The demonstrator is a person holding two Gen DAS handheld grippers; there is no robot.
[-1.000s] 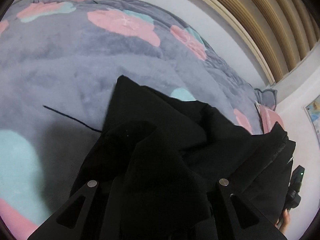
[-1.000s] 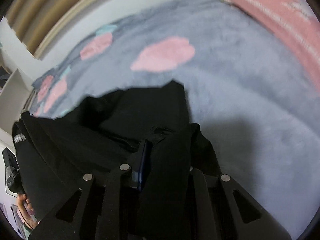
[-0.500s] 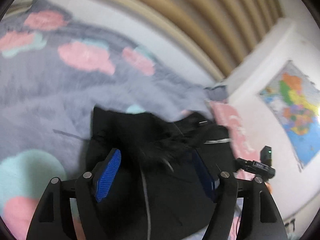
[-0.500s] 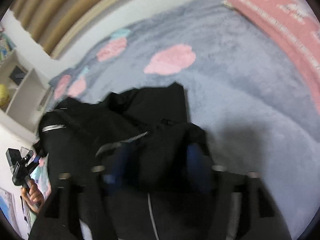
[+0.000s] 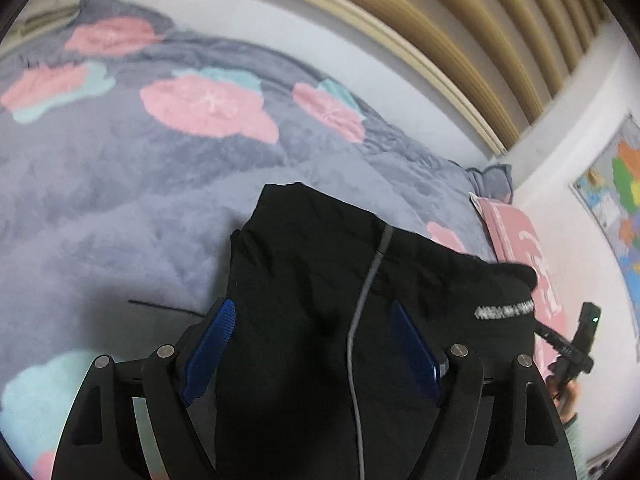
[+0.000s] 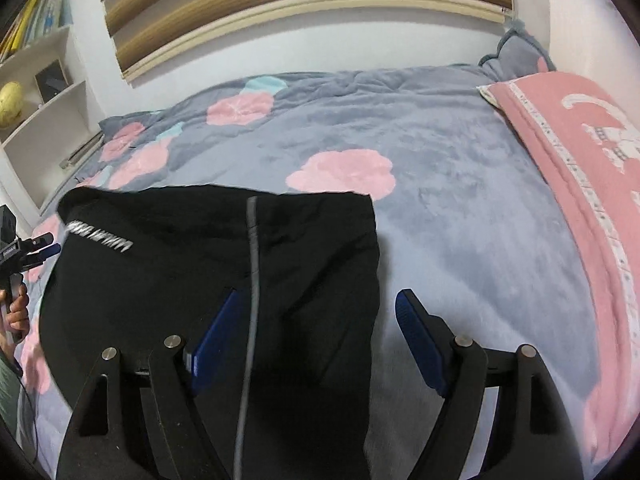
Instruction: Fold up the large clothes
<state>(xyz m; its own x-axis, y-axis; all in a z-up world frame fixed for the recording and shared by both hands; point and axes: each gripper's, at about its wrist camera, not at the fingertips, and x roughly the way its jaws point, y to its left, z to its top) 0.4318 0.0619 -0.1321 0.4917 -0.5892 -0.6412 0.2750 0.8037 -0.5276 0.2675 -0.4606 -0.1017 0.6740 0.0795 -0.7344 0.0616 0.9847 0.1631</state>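
- left gripper (image 5: 312, 354): jaws apart, just opened, blue pads clear of the cloth beneath; nothing held
- right gripper (image 6: 316, 344): jaws likewise apart, just opened; empty
- black garment (image 6: 168, 280): lies folded on the bed, grey zipper (image 6: 253, 264) running down its middle, white lettering (image 6: 100, 238) near one edge
- grey floral blanket (image 6: 440, 184) underneath; pink pillow (image 6: 580, 168) at the right; slatted headboard (image 6: 280, 8) farthest

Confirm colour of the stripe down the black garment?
Grey stripe, clearest in the right wrist view.

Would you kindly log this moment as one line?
left claw: open | right claw: open | black garment: released, folded on bed
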